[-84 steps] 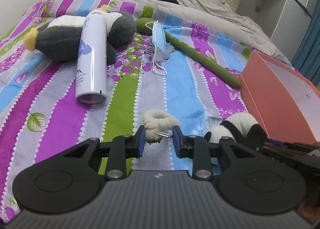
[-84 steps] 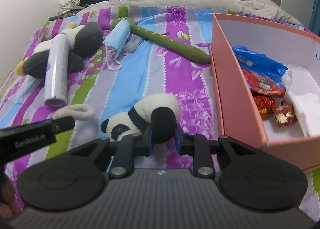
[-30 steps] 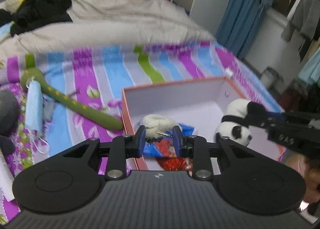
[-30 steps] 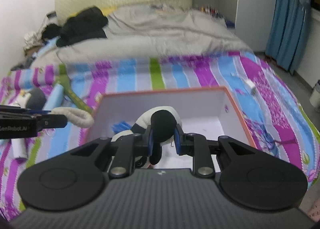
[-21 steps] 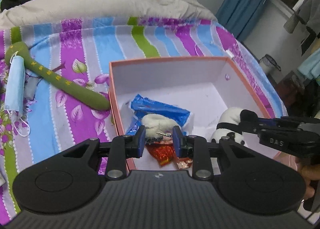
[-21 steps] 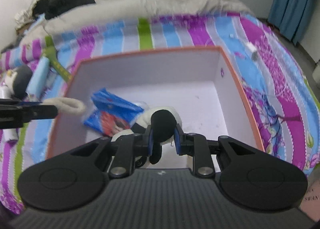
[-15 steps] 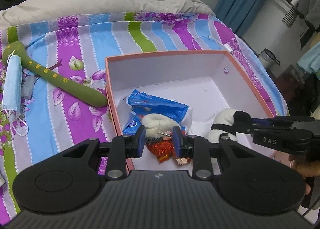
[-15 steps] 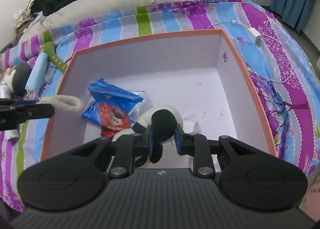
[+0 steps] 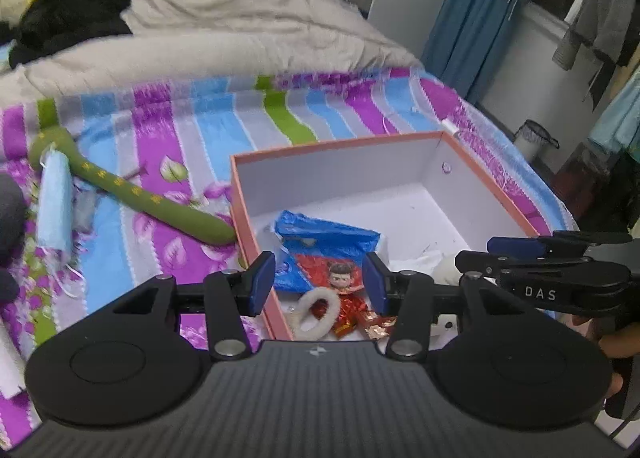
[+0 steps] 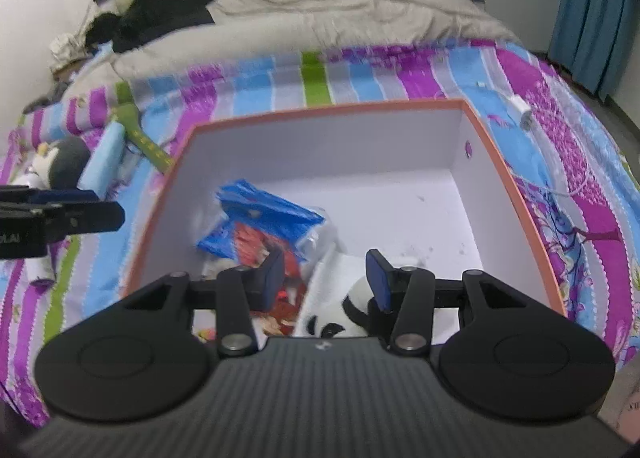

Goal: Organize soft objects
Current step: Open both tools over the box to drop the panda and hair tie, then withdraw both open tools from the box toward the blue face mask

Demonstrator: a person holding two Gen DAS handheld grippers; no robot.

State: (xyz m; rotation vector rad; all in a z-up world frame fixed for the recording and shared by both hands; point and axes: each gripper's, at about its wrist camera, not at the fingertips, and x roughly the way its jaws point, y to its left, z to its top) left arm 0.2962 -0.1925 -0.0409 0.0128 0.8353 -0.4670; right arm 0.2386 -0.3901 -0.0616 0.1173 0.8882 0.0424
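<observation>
An orange box with a white inside stands on the striped bedspread; it also shows in the right wrist view. My left gripper is open above its near left corner. A white fluffy ring lies in the box below it, beside red wrappers. My right gripper is open over the box. The panda plush lies in the box just under it. In the left wrist view the right gripper shows at the right, above a bit of the panda.
A blue snack bag lies in the box, also seen in the right wrist view. A green snake plush, a blue face mask and a penguin plush lie left of the box. A grey duvet covers the far bed.
Both grippers have opened. The white fluffy ring and the panda plush have dropped from them into the box. Both grippers have lifted a little.
</observation>
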